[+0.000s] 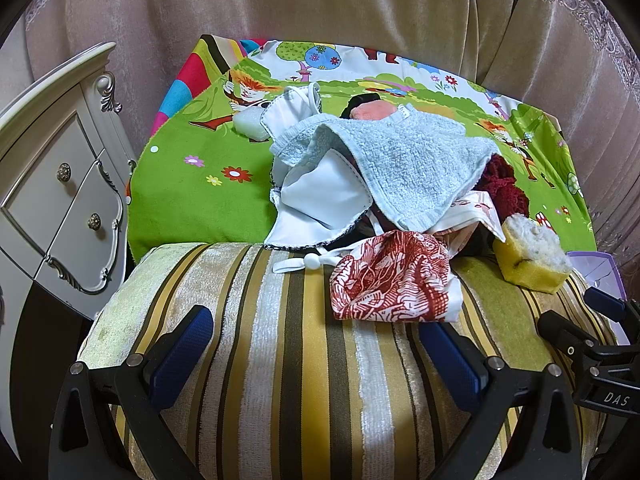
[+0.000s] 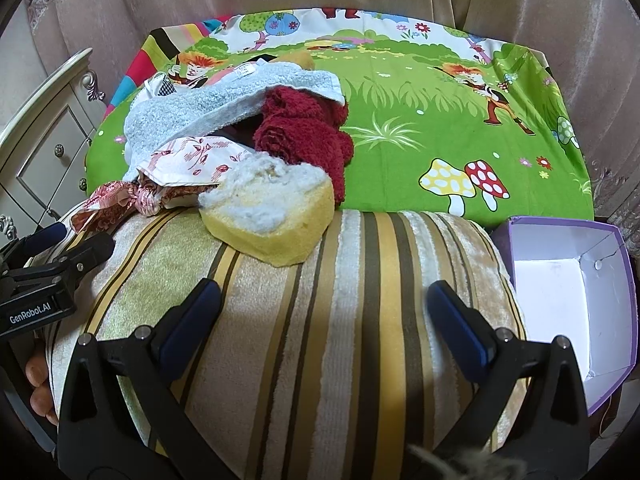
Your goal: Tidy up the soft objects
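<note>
While both jaws gape:
Left gripper [image 1: 316, 344]: empty, lower frame.
Right gripper [image 2: 324, 312]: empty.
Sponge [image 2: 272, 212]: yellow, crumbly, centre.
Towel [image 1: 404, 160]: pale-blue terry, draped.

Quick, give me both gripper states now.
Left gripper: open, holding nothing.
Right gripper: open, holding nothing.

Light blue towel [image 1: 400, 160] half hides a white mask [image 1: 324, 196].
</note>
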`<state>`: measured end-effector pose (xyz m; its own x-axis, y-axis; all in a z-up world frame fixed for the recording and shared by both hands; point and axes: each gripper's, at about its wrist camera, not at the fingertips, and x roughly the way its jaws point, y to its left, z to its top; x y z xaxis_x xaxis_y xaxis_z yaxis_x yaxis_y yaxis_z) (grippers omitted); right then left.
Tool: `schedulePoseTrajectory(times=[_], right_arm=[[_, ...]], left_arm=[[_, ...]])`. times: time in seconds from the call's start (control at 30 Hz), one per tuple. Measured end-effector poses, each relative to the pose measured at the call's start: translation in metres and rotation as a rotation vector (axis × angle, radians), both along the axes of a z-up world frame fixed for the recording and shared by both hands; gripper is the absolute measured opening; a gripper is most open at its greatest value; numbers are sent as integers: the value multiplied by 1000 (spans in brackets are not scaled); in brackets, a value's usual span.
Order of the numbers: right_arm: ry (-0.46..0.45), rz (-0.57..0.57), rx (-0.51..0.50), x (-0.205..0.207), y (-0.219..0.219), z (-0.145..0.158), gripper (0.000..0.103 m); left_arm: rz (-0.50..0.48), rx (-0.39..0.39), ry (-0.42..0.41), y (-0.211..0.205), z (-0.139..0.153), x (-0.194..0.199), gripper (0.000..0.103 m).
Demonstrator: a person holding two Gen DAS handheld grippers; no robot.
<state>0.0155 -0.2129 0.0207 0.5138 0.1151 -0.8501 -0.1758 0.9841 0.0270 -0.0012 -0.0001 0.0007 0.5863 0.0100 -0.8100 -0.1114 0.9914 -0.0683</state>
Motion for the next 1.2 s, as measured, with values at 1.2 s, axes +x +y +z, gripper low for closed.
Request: schedulePoseTrajectory(times=[1.2], right_arm=[[-11,-6,0,1,1,-1,103]], left_arm=[[0,4,0,-1,0,0,103]])
